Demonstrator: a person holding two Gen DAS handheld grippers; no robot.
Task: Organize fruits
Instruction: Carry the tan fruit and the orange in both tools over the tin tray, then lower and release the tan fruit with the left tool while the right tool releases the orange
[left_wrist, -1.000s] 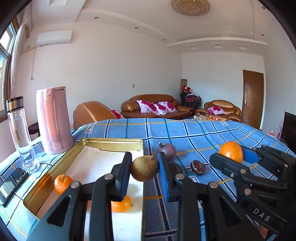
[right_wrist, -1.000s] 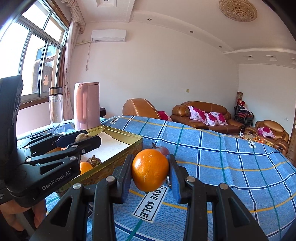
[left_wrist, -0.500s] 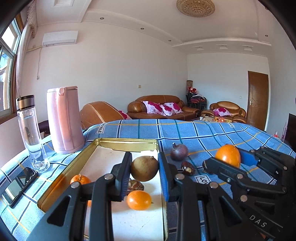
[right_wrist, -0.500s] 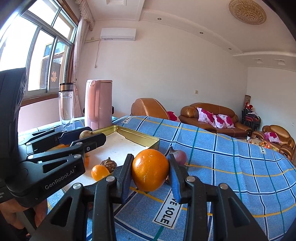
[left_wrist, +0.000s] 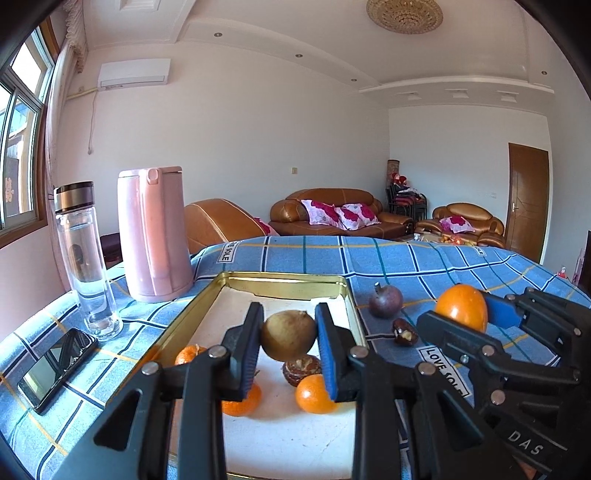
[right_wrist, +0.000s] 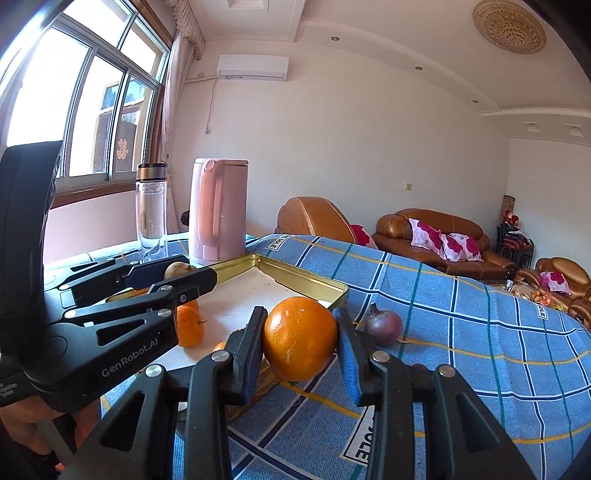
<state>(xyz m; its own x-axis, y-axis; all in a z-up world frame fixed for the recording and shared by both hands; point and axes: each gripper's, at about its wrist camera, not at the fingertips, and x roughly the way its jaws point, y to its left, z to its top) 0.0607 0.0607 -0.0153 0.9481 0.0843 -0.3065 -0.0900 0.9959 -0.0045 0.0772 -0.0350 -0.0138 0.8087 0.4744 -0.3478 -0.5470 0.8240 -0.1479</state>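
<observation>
The counter wears a blue checked cloth. The gold tray, low in the middle, holds small oranges. The left tongs squeeze a brown fruit above the tray. The right tongs squeeze a big orange beside the tray's corner.

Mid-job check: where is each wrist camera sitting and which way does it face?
Left wrist: rides behind the left gripper, looking over the tray toward the sofas; jaws clamp a brown fruit; the right gripper shows at right.
Right wrist: rides behind the right gripper, facing the window side; jaws clamp an orange; the left gripper and a bit of hand show at left.
Shared: tray, kettle, bottle, purple fruit.
</observation>
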